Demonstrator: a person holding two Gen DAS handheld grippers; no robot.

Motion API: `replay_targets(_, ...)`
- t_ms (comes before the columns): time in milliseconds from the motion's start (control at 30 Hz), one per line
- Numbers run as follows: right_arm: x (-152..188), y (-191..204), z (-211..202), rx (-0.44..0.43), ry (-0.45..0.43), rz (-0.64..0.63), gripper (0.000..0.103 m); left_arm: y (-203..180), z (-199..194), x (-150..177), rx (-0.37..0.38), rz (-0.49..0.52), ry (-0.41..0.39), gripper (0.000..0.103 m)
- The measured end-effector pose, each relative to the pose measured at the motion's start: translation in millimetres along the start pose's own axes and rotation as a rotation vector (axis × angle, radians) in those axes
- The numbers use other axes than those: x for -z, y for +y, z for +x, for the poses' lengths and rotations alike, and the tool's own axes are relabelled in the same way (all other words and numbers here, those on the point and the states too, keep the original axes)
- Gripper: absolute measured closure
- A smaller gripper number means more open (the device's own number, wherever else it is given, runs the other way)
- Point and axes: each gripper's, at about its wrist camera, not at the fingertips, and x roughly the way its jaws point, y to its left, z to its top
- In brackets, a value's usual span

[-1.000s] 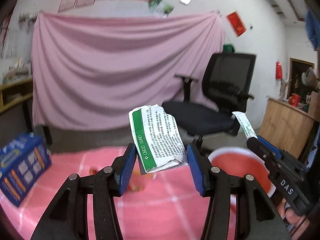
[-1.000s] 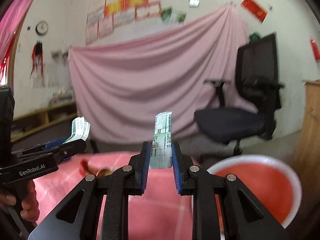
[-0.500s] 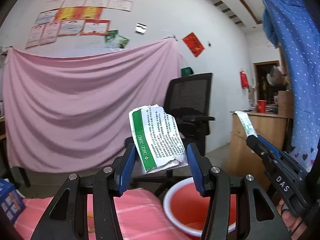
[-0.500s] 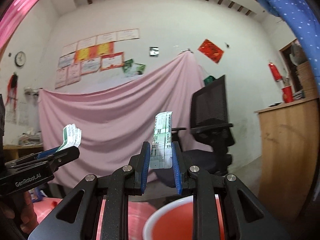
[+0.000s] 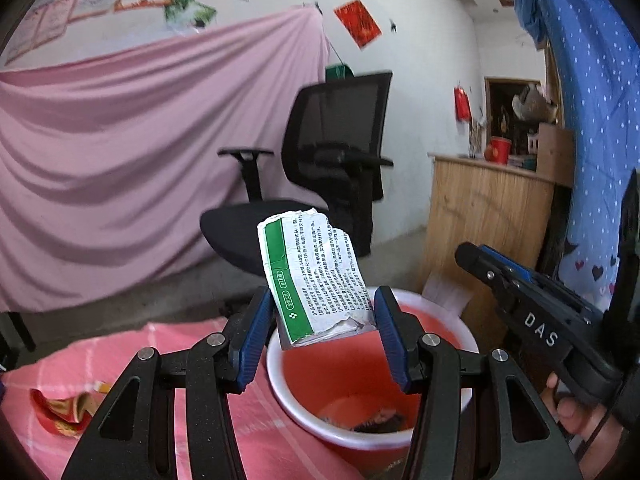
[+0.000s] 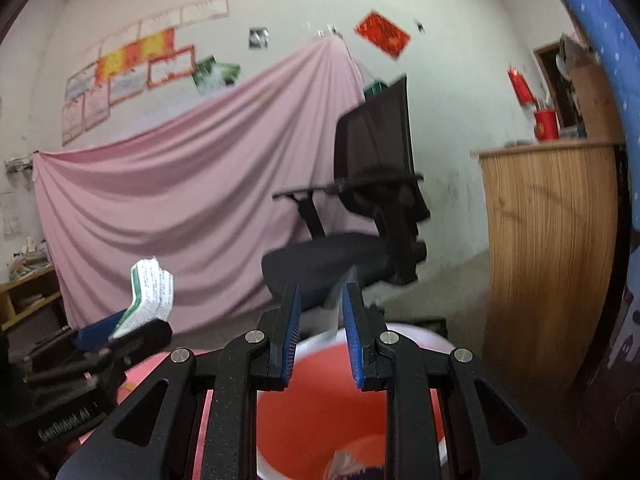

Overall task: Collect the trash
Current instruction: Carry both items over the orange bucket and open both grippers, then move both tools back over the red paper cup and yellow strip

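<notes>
Left gripper (image 5: pixel 320 304): jaws partly apart, blue pads pressed on both lower edges of the paper packet; seen in the right wrist view at 9 o'clock (image 6: pixel 132 328).
Paper packet (image 5: pixel 312 276): crumpled, white with a green band and small black print; upright, leaning slightly toward 11 o'clock; top standing well clear of the pads; directly above the near rim of the bucket; in the right wrist view (image 6: pixel 150 300), sticking up from the left gripper's tip.
Bucket (image 5: pixel 280 372): red inside, white rim; at 6 o'clock under both grippers; in the right wrist view (image 6: pixel 320 408), filling the space below the pads.
Trash in bucket (image 5: pixel 376 420): dark scraps lying at the bottom.
Right gripper (image 6: pixel 320 296): jaws narrowly apart; in the left wrist view at 3 o'clock (image 5: pixel 468 252), tip beside the bucket's far rim.
Pale strip (image 5: pixel 444 294): blurred, just below the right gripper's tip at the bucket's rim; a pale smear also between the right pads (image 6: pixel 328 320); gripped or loose, cannot tell.
Hand (image 5: pixel 576 412): at 4 o'clock, wrapped around the right gripper's handle.
Pink checked cloth (image 5: pixel 260 420): at 7 o'clock, touching the bucket's side.
Red wrapper (image 5: pixel 64 408): crumpled on the cloth at 8 o'clock, well apart from the bucket.
Office chair (image 5: pixel 320 160): black, at 12 o'clock beyond the bucket.
Wooden counter (image 5: pixel 480 220): at 2 o'clock, behind the bucket.
</notes>
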Motion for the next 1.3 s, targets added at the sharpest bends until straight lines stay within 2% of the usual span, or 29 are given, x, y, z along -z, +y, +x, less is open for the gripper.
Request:
replay_targets(300, 12.3, -14.2, 16.6, 0.015, 0.125, 0.058, 0.083, -3.2, 33.9, 8.8, 0.056, -0.048, 0.17, 0.057)
replay_targets(533, 15.7, -20.7, 19.2, 0.041, 0.166, 0.085, 0.081, -1.8, 50.7, 12.1, 0.081, -0.08, 0.274, 0.057)
replay_targets(700, 16.0, -21.4, 20.9, 0.048, 0.175, 0.09, 0.074, 4.1, 56.1, 14.2, 0.07, -0.111, 0.32, 0.057)
replay_targets(833, 15.6, -18.6, 20.8, 0.048, 0.177, 0.082, 0.072, 14.1, 50.2, 14.2, 0.05, -0.144, 0.321, 0.052)
replay_targets(1033, 13.8, -11.3, 18.2, 0.042, 0.155, 0.071, 0.057, 31.3, 33.4, 11.3, 0.003, -0.185, 0.288, 0.049)
replay_targets(1100, 12.2, -7.7, 17.8, 0.038, 0.145, 0.066, 0.052, 38.6, 24.7, 9.9, -0.017, -0.199, 0.269, 0.046)
replay_targets(1133, 11.4, -4.6, 17.1, 0.037, 0.138, 0.06, 0.051, 42.7, 19.6, 9.2, -0.029, -0.207, 0.255, 0.04)
replay_targets(1167, 10.5, -1.5, 16.6, 0.034, 0.132, 0.055, 0.048, 44.8, 15.9, 8.9, -0.041, -0.212, 0.245, 0.03)
replay_targets(1233, 9.5, 4.3, 15.3, 0.028, 0.117, 0.045, 0.033, 53.7, 2.2, 6.6, -0.084, -0.226, 0.198, 0.017)
replay_targets(1267, 9.6, 6.1, 14.4, 0.025, 0.109, 0.042, 0.024, 56.6, -2.4, 6.1, -0.102, -0.229, 0.179, 0.013)
replay_targets(1300, 9.0, 9.7, 12.5, 0.016, 0.093, 0.039, 0.021, 61.7, -9.8, 5.2, -0.123, -0.236, 0.152, 0.013)
